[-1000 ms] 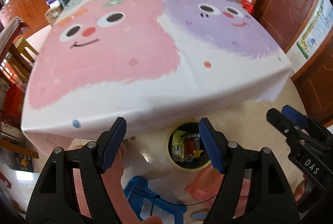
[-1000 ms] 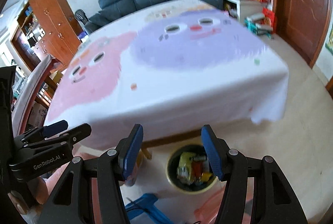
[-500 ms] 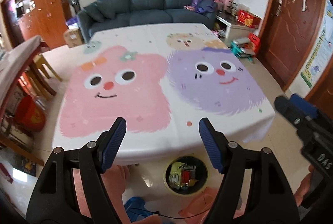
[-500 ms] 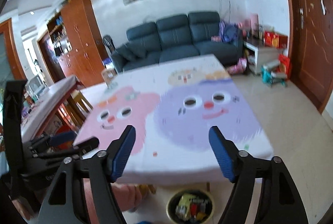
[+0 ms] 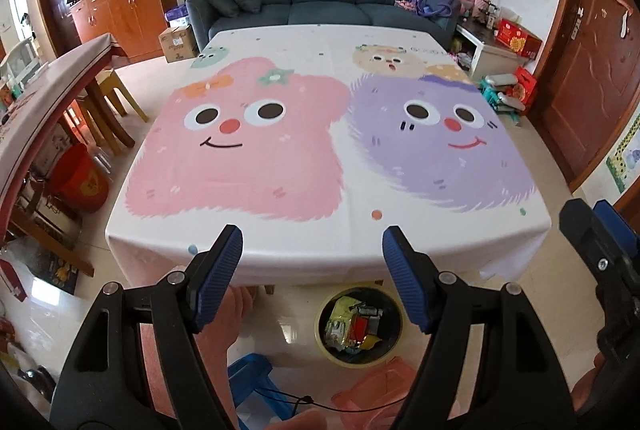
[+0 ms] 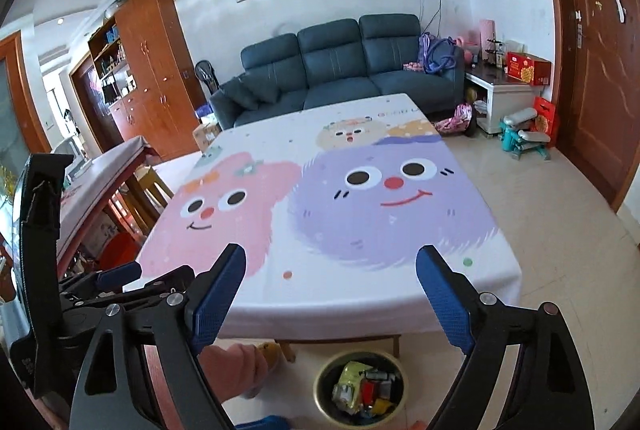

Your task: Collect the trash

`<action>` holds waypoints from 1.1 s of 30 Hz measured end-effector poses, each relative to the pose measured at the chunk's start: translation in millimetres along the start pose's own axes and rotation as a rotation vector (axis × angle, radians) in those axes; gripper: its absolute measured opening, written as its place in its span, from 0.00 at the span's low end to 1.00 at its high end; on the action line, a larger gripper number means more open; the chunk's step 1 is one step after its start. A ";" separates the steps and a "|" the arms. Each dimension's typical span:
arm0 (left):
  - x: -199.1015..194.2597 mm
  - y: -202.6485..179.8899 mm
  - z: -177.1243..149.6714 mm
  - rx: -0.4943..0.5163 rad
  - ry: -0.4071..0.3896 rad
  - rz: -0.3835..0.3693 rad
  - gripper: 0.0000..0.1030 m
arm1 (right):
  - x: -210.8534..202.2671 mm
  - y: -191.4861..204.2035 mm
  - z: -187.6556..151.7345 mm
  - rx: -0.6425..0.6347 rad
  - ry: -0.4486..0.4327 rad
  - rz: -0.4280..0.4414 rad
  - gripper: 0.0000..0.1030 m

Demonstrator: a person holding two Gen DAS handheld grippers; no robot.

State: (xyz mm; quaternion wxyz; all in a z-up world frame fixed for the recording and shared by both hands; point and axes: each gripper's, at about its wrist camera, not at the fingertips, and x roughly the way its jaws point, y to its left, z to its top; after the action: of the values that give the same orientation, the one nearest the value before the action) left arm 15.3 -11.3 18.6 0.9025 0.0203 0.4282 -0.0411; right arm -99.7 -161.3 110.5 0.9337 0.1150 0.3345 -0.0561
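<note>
In your left wrist view, the left gripper (image 5: 312,270) stands wide with nothing between its blue pads, hanging over the near edge of the table (image 5: 320,254). The cartoon tablecloth (image 5: 336,134) shows no wrapper or scrap anywhere on it. The trash (image 5: 354,326) lies in the yellow-rimmed bin (image 5: 322,340) on the floor, just under the table's near edge, between your two fingers in the picture. The right gripper (image 5: 600,250) shows at the right edge, its jaws hard to read from here.

In your right wrist view, the right gripper (image 6: 330,294) is opening its jaws, nothing between them. The same bin (image 6: 320,396) sits low and centred, wrappers (image 6: 362,390) heaped inside it. The left gripper (image 6: 120,282) juts in from the left, near your own left finger.

Judging from this, the collecting looks about done. To finish well, scan the far half of the cloth and the floor around the bin for strays before you call it. If you find one, approach with jaws wide, pinch the wrapper at its middle, and carry it over the bin's mouth before you let go. Keep the two grippers apart so they do not knock.
</note>
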 end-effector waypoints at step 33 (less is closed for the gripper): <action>-4.8 -17.3 -12.6 0.015 0.019 -0.028 0.68 | -10.7 4.8 -18.3 -0.041 -0.011 -0.008 0.86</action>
State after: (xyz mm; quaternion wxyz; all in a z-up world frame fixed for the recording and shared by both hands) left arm 1.0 -27.3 14.2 0.8975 0.0217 0.4369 -0.0566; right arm -118.2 -151.7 104.4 0.9375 0.0940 0.3309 -0.0535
